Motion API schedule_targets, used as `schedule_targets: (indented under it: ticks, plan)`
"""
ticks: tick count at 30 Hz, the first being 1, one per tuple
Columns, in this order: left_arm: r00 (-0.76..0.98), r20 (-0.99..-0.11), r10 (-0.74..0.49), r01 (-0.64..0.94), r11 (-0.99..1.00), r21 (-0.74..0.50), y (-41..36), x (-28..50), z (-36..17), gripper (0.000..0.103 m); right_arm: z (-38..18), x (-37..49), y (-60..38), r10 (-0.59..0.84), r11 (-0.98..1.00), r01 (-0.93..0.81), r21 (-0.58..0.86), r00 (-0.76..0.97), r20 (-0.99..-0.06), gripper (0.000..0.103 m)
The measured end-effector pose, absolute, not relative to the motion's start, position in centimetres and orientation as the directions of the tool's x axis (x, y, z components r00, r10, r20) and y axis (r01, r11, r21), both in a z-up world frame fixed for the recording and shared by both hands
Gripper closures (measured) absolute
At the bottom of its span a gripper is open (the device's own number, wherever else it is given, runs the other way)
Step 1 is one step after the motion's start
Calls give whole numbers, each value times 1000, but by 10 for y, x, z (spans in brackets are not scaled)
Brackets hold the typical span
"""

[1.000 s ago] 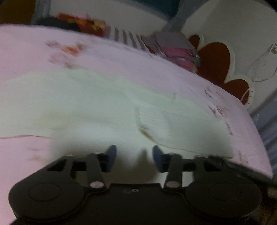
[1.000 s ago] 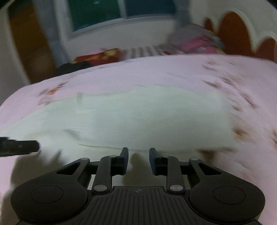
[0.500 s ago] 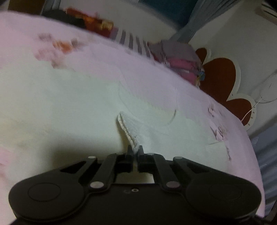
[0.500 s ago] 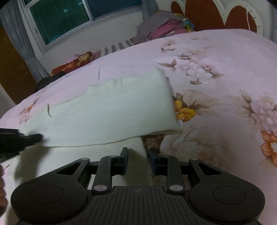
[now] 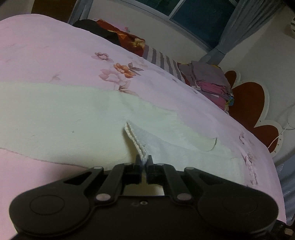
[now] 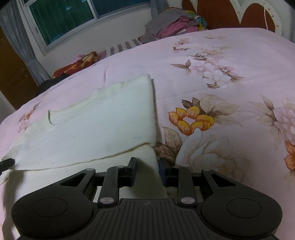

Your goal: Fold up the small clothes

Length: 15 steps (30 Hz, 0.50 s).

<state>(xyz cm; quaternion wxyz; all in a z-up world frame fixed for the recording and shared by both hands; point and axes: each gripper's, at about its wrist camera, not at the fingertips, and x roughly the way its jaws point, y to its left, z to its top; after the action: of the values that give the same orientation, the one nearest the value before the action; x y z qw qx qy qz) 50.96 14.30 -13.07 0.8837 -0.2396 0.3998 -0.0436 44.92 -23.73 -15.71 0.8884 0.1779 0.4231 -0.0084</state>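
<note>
A cream knit garment (image 5: 64, 120) lies spread on the pink floral bedspread (image 5: 46, 61). My left gripper (image 5: 143, 160) is shut on its ribbed edge (image 5: 135, 140) and lifts that edge slightly off the bed. In the right wrist view the garment (image 6: 103, 121) lies partly folded over itself. My right gripper (image 6: 148, 164) is open, its jaws on either side of the garment's near corner (image 6: 145, 155) without pinching it. The left gripper's tip (image 6: 6, 163) shows at the far left edge.
A pile of folded clothes (image 6: 171, 25) sits at the far end of the bed by the red and white headboard (image 6: 221, 13). A striped cloth (image 5: 162, 61) and a red floral item (image 5: 127, 38) lie along the far side below the window (image 6: 60, 20).
My left gripper closed on the garment's ribbed edge and raised it. The right wrist view swung to the garment's right corner, which now lies between the right gripper's open jaws.
</note>
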Motion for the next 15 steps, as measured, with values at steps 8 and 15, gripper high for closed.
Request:
schedule_targets:
  ticks: [8, 15]
  plan:
    - [663, -699, -268, -116, 886, -450, 152, 510, -137, 99, -158, 449, -238, 132, 938, 165, 304, 643, -755, 75]
    - [632, -723, -280, -121, 885, -449, 155, 514, -152, 94, -133, 440, -242, 125, 934, 142, 328, 730, -672, 76]
